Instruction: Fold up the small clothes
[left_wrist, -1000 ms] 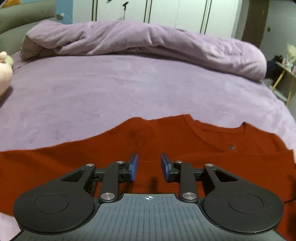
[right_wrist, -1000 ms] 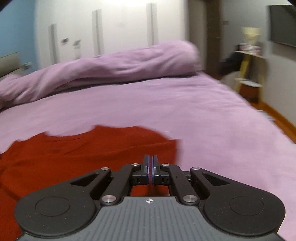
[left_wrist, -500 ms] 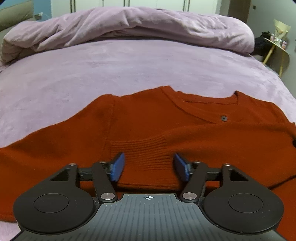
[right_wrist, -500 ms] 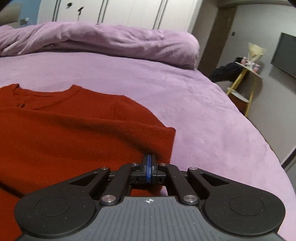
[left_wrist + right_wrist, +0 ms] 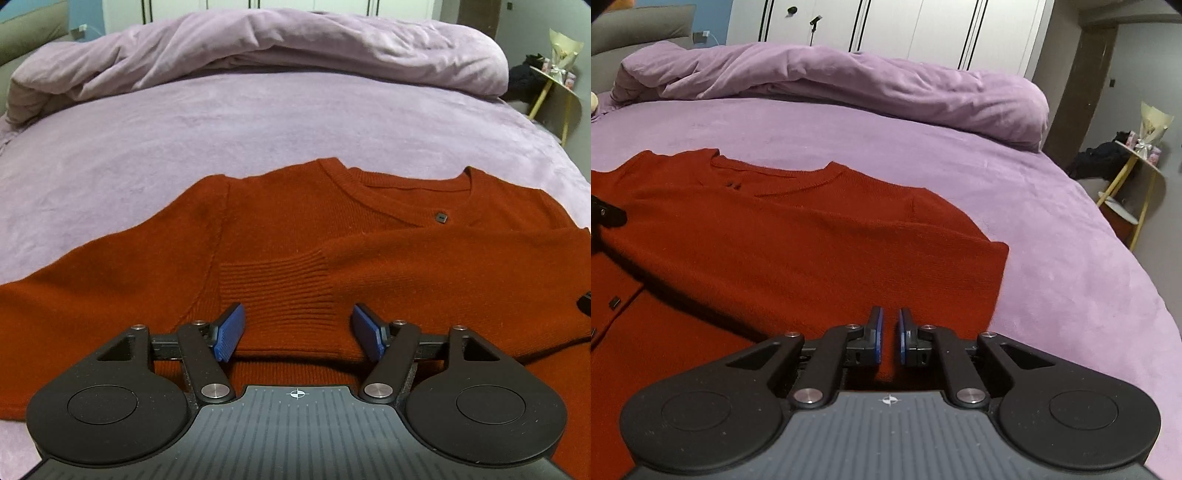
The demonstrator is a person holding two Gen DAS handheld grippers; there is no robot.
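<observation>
We see no container here; a rust-red sweater (image 5: pixel 295 236) lies flat on the purple bed (image 5: pixel 258 118), one sleeve folded across its chest. From the left, our left gripper (image 5: pixel 297 328) hovers low over that sleeve's ribbed cuff (image 5: pixel 275 291), fingers spread wide to either side of it, holding nothing. Further right, our right gripper (image 5: pixel 888 338) sits above the sweater's folded right edge, its blue pads (image 5: pixel 878 332) parted by a narrow gap, gripping nothing.

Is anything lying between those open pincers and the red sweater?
Nothing visible. The left gripper is open right over the sweater, its cuff between the pads. The right gripper, slightly open, is over the sweater's edge.
</observation>
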